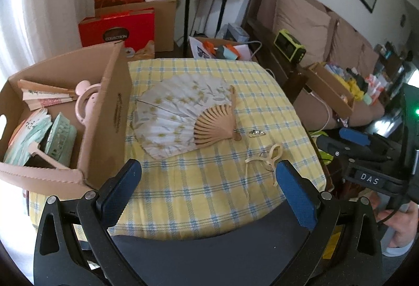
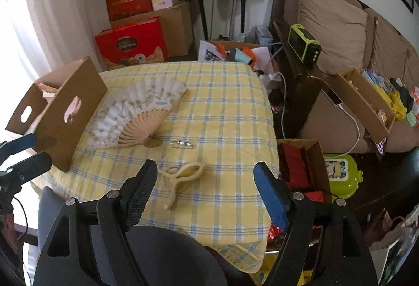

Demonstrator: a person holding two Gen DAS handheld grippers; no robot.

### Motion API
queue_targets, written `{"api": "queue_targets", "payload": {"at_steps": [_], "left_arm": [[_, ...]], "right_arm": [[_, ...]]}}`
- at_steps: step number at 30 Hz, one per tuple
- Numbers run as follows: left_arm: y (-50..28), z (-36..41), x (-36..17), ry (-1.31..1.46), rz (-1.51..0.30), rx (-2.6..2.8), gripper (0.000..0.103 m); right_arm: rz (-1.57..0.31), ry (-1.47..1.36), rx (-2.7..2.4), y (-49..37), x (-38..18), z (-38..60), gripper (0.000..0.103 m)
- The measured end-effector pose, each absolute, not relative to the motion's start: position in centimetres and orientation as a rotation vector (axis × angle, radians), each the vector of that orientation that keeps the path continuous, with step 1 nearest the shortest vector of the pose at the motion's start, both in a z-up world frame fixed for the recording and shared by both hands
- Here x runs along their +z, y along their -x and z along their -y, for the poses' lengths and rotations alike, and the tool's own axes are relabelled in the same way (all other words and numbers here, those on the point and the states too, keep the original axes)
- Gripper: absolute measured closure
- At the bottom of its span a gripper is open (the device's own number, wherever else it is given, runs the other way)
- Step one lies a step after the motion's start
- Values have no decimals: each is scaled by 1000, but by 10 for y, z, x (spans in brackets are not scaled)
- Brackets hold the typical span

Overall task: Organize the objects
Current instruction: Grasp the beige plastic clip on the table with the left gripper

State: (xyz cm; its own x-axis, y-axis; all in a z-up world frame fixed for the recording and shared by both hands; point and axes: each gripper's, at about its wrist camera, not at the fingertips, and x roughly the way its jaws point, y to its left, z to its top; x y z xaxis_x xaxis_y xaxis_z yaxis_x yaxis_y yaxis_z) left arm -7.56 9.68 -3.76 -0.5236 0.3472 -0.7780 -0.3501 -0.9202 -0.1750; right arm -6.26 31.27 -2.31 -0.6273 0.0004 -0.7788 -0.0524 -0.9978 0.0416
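Item 1, right gripper (image 2: pixel 205 190): jaws wide apart, nothing between the pads, hovering over the near edge of the table (image 2: pixel 230 113). I read the step in hand as the approach to the next loose piece, with no grasp begun.

Item 2, left gripper (image 1: pixel 209 178): jaws likewise spread and empty, over the same near edge.

Item 3, cream hair claw (image 2: pixel 180 180): lying flat on the checked cloth near the near edge, just inside my right gripper's left finger, off-centre in the gap and below the tips. In the left wrist view it sits just beside the right-hand finger (image 1: pixel 293 189).

Item 4, small metal clip (image 2: pixel 182 144): mid-table, beyond the claw.

Item 5, open folding fan (image 2: pixel 136 116): spread flat, its pivot near the clip, its leaf reaching to the box wall.

Item 6, cardboard box (image 1: pixel 104 118): on the table's left edge, already holding folded fans and a pink ring-shaped piece.

Next move, my judgement: centre the right jaws on the claw, descend and close, then carry it to the box. The fan probably needs folding first.
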Motion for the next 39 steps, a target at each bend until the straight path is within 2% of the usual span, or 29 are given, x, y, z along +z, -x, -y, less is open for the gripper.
{"api": "queue_targets", "payload": {"at_steps": [11,28,29,31,35,37,39], "left_arm": [[86,-153,-66,1259,-165,2332,0],[104,-233,-125,1289,-394,2121,2],[105,-234,-128,1292,-398,2118,4],[106,-236,-132,1304,-400,2114,19],[106,-242,-141,1326,-421,2080,38],[105,-245,-143,1331,-430,2060,56],[104,-246,-143,1318,-443,2053,64]], "right_arm": [[-86,1325,2725,63,-40,-330,25],[-206,1340,2621,47,-61,-377,25],[-209,1340,2617,47,-61,-378,25],[-224,1345,2612,48,-64,-380,25],[-237,1360,2610,49,-66,-382,25],[-233,1368,2610,50,-68,-382,25],[-234,1379,2611,51,-71,-381,25]]}}
